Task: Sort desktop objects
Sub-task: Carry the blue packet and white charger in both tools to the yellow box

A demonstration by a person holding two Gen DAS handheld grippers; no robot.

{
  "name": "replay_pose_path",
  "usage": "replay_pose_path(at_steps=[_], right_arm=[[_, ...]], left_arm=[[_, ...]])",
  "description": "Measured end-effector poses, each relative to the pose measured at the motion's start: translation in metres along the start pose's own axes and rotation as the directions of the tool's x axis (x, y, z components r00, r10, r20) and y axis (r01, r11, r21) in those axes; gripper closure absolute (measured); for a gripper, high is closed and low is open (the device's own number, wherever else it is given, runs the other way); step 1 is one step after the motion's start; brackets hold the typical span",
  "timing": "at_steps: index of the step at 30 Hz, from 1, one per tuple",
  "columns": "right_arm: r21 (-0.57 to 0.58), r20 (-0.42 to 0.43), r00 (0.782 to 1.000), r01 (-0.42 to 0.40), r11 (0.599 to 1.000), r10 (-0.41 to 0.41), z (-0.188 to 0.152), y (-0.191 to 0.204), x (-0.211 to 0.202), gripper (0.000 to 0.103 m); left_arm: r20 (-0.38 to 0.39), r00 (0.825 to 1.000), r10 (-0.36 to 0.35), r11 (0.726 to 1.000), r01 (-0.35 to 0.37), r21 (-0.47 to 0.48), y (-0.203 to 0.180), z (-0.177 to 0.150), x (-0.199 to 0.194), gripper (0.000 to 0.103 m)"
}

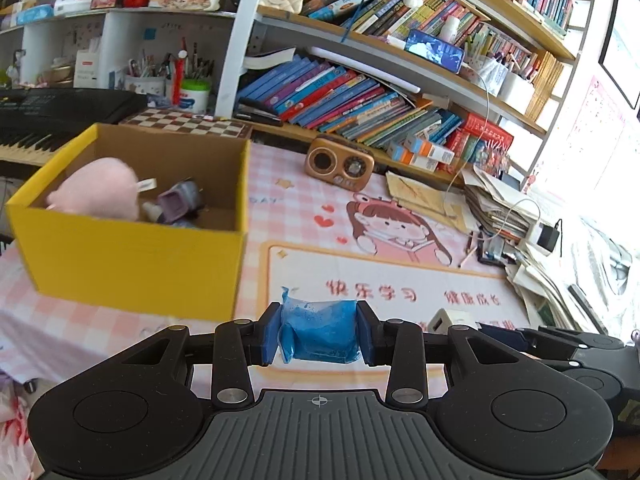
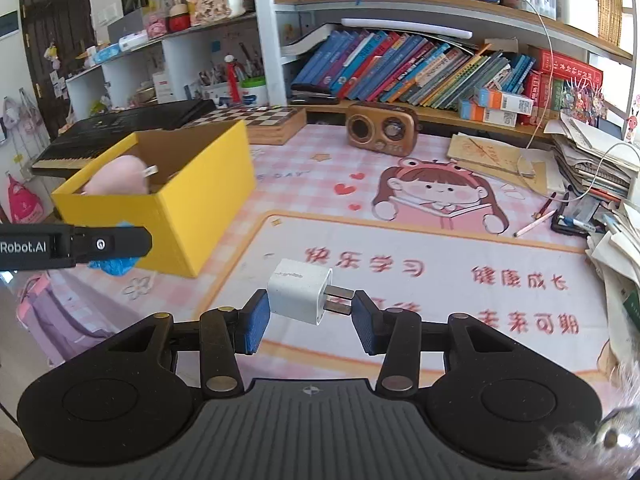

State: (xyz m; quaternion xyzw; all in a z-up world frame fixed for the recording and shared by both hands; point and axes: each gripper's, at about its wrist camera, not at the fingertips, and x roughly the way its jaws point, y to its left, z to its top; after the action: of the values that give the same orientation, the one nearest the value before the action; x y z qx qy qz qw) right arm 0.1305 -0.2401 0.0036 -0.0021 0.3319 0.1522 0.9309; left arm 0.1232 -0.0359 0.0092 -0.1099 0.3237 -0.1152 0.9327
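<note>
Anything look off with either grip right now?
Right claw holds the white charger skewed: one pad on its body, the other on the bare prongs. Left claw squeezes the blue packet squarely.

The counter (image 2: pixel 440 248) is covered by a pink checked cartoon mat. On it are set an open yellow cardboard box (image 1: pixel 132 256), a brown retro radio (image 2: pixel 382 126) near the back, a wooden chessboard case (image 2: pixel 260 118) behind the box, and loose paper stacks (image 1: pixel 496 204) with pencils (image 2: pixel 534 224) at the right.
</note>
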Motion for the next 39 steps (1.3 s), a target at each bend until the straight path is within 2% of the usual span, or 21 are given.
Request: replay_pose_path(at_steps=[7,18,39], right_arm=[[-0.018,-0.011,0.999,-0.034,0.999,0.034,-0.013,0.043,-0.005,0.061],[-0.086,-0.035,0.995,-0.101,0.991,0.098,-0.016,0.092,-0.003,0.061],[-0.147,-0.031,0.989,-0.148,0.978,0.145,-0.007,0.123,0.004,0.061]], left_arm=[[0.013,1.000,0.021,1.000,-0.021,-0.010,0.026,-0.014,-0.031,0.066],[0.043,0.995,0.086,0.993,-0.082,-0.087,0.065,-0.029,-0.068,0.067],[0.086,0.988,0.125,0.985,-0.113,-0.132,0.093,-0.026,-0.090,0.067]])
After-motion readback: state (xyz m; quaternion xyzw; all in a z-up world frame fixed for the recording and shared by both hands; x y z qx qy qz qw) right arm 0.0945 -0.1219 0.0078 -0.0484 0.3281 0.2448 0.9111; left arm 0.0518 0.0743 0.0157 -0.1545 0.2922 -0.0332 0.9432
